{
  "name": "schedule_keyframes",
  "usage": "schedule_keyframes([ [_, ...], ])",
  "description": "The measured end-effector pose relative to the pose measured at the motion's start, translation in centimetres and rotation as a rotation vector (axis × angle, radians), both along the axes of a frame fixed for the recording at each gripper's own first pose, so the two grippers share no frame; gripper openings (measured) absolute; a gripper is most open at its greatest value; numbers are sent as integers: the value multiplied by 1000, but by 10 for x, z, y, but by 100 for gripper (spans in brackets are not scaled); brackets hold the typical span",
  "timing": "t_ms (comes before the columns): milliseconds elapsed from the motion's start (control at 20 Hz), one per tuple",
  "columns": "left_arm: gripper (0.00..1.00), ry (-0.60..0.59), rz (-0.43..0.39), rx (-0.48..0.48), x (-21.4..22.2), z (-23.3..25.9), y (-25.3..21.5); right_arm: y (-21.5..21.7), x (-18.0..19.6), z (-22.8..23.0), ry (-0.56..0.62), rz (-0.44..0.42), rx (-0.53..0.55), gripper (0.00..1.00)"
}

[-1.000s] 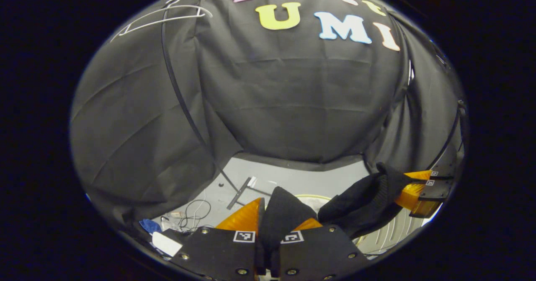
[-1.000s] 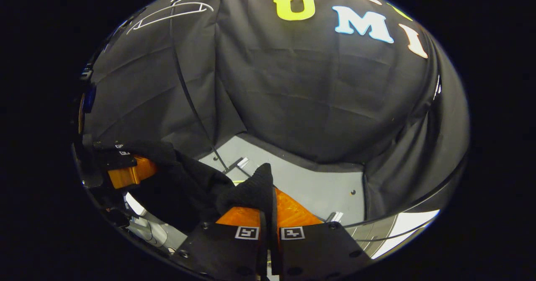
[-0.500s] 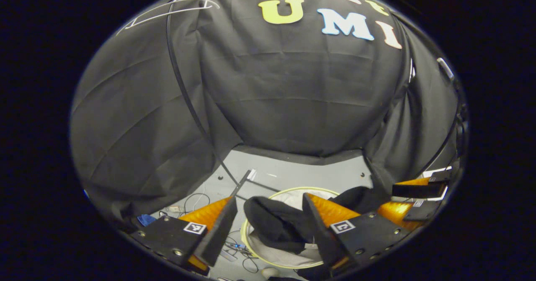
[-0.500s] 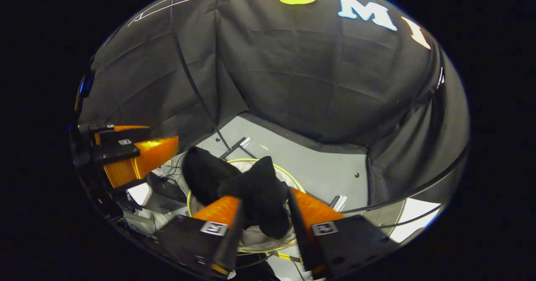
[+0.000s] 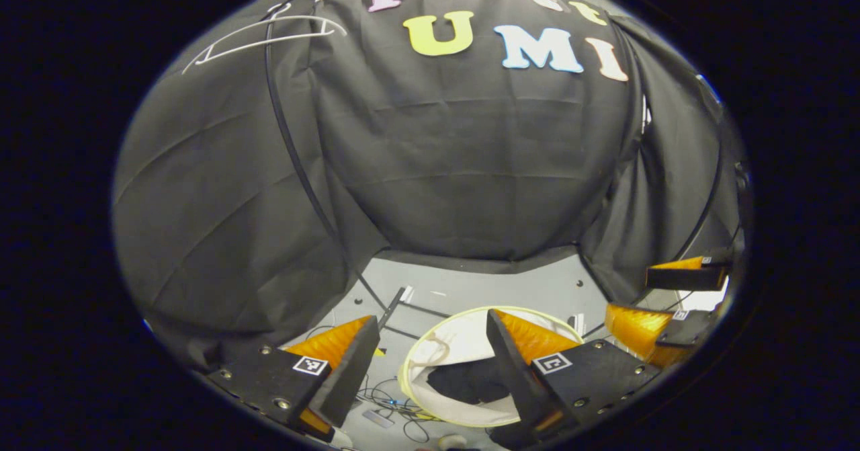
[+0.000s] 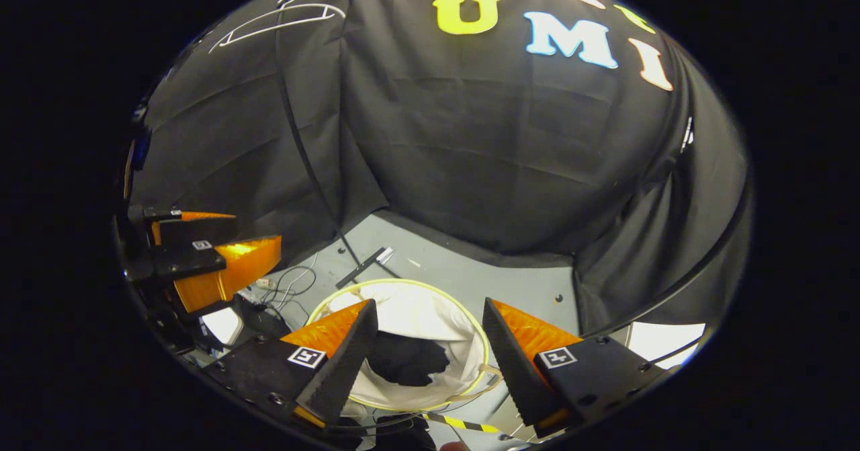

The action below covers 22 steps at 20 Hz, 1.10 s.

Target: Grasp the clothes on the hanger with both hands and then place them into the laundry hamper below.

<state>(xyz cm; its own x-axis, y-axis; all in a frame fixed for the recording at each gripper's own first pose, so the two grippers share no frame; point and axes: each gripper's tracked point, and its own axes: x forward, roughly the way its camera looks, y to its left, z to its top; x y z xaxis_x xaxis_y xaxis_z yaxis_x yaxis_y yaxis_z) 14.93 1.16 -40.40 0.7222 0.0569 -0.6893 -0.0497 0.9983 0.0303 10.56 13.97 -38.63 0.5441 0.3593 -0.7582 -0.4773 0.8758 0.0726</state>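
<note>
Since half a second ago the black clothes [image 6: 406, 363] have dropped out from between our fingers and now lie inside the white laundry hamper [image 6: 430, 303]. We hold the left gripper [image 5: 430, 363] and the right gripper [image 6: 426, 357] wide apart and empty above the hamper. The bare hanger [image 5: 262, 31] hangs high above the hamper.

The black clothes [image 6: 406, 363] dropped from both grippers' jaws (now spread apart) into the hamper [image 6: 463, 333].

Lab recording booth: black cloth walls [image 5: 470, 169], bare grey floor [image 6: 470, 273] w/ loose cables [image 6: 285, 283].
</note>
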Motion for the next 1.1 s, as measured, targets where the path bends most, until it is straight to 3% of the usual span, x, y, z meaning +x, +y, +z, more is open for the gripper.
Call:
schedule_keyframes([
  [250, 95, -136, -57, -12, -16, 61, 26, 3, -7, 62, -129, -113, 38, 99],
  [700, 94, -405, -74, -34, -33, 207, 82, -18, -29, 202, -409, -276, 80, 96],
  [1100, 94, -612, -66, -64, -39, 333, 98, -61, -53, 315, -620, -306, 78, 97],
])
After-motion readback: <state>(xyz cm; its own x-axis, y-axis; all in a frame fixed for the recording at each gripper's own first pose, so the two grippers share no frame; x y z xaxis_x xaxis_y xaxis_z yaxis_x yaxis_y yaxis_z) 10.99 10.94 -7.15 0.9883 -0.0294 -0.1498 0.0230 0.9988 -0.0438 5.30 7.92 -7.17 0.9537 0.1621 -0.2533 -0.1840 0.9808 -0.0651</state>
